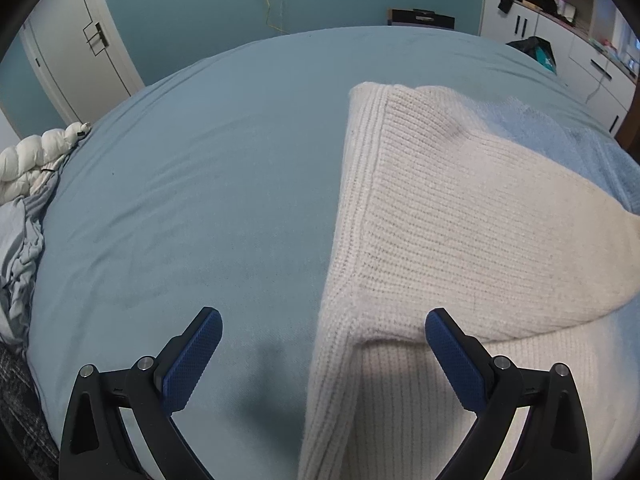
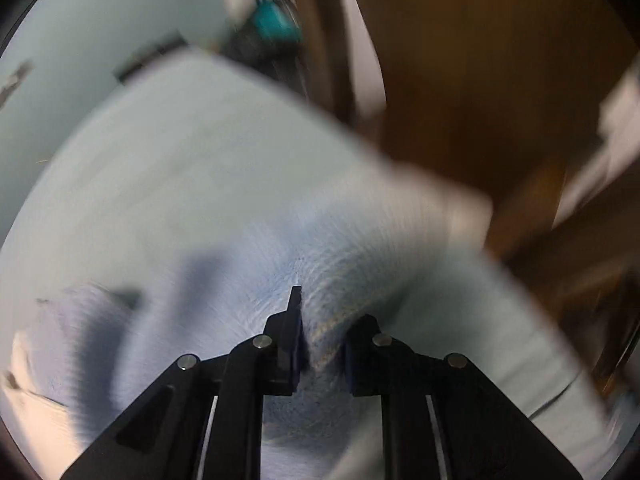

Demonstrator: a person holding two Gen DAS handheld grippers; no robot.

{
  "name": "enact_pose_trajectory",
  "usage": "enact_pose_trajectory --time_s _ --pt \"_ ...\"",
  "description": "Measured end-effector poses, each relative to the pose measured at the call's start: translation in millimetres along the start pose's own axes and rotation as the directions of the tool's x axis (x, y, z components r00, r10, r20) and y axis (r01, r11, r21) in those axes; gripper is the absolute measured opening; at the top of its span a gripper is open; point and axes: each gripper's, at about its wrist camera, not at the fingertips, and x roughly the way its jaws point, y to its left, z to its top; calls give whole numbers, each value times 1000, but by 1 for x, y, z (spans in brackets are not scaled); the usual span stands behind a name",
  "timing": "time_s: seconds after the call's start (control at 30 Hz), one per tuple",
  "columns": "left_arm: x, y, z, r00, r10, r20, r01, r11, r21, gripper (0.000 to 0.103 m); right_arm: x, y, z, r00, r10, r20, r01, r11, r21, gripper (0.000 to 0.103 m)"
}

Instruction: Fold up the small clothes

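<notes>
A cream ribbed knit sweater (image 1: 452,208) lies on the blue bed sheet (image 1: 192,184), with one layer folded over another near the front. My left gripper (image 1: 323,322) is open and empty, low over the sweater's left edge, one finger on each side. A light blue fuzzy garment (image 1: 560,136) lies beyond the sweater at the right. In the blurred right wrist view my right gripper (image 2: 320,328) is shut on a raised fold of the light blue garment (image 2: 320,264).
A white puffy jacket (image 1: 36,156) and crumpled pale blue cloth (image 1: 20,240) lie at the bed's left edge. White cabinets (image 1: 560,36) stand at the back right, a white door (image 1: 68,44) at the back left. Brown floor (image 2: 480,80) shows beyond the bed's right edge.
</notes>
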Motion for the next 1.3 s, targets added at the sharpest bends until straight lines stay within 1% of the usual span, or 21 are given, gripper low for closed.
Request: enact_pose_trajectory --time_s 0.07,0.17,0.27,0.33,0.37,0.43,0.47,0.53,0.57,0.6,0.63,0.67,0.7,0.8,0.87,0.9,1.0,1.07,1.1,1.17,1.3 --pt "-5 2 -1 1000 -2 10 2 1000 -2 103 -45 10 12 988 -43 146 51 997 -54 11" --pt "-12 7 2 1000 -1 27 1 1000 -8 103 -112 27 25 909 -124 398 195 971 -141 11" --pt "-19 14 4 999 1 44 0 1000 -29 103 -129 38 30 877 -147 456 240 959 -153 11" --pt "-22 18 7 999 2 54 0 999 -47 103 -139 61 23 846 -152 512 280 942 -183 11" --pt "-23 20 7 998 1 58 3 998 -56 103 -146 82 12 817 -145 558 323 917 -235 11" --pt "-24 24 10 998 -6 63 11 997 -80 103 -161 115 -26 754 -104 649 424 831 -360 11" --pt "-24 26 10 998 -9 64 15 996 -90 103 -165 145 -58 697 -53 715 506 742 -439 12" --pt "-22 27 11 997 -26 67 33 993 -113 103 -179 175 -124 608 80 790 614 583 -532 13" --pt "-21 28 11 997 -35 65 42 992 -118 103 -177 191 -163 581 166 797 658 481 -579 17" --pt "-20 27 11 997 -39 64 47 992 -119 103 -170 210 -207 588 262 765 677 359 -643 29" --pt "-20 25 10 997 -42 63 49 992 -116 103 -161 224 -253 647 337 684 649 227 -726 39" --pt "-19 25 9 997 -42 62 49 993 -112 103 -156 230 -292 714 384 585 587 128 -800 67" --pt "-20 24 9 997 -41 63 48 993 -109 103 -153 231 -317 755 410 512 530 80 -844 80" --pt "-22 24 8 996 -43 75 52 992 -114 103 -139 219 -366 838 402 370 403 1 -915 80" --pt "-22 24 7 995 -58 77 67 991 -112 103 -138 207 -366 851 396 346 373 9 -928 80" --pt "-22 23 6 995 -61 76 69 992 -110 103 -137 204 -354 845 394 362 373 50 -926 80" --pt "-21 18 6 995 -64 71 70 993 -95 103 -148 186 -297 857 376 353 256 284 -924 82" --pt "-21 14 7 995 -72 71 78 993 -85 103 -153 165 -254 864 363 349 157 464 -872 82" --pt "-23 9 9 994 -87 70 92 993 -71 103 -149 155 -235 876 341 341 118 534 -837 82" --pt "-25 0 13 991 -120 57 123 991 -46 103 -122 144 -207 913 294 283 43 621 -783 82" --pt "-28 -25 29 982 -188 -19 187 982 -8 103 -79 127 -211 958 244 149 -85 739 -668 82"
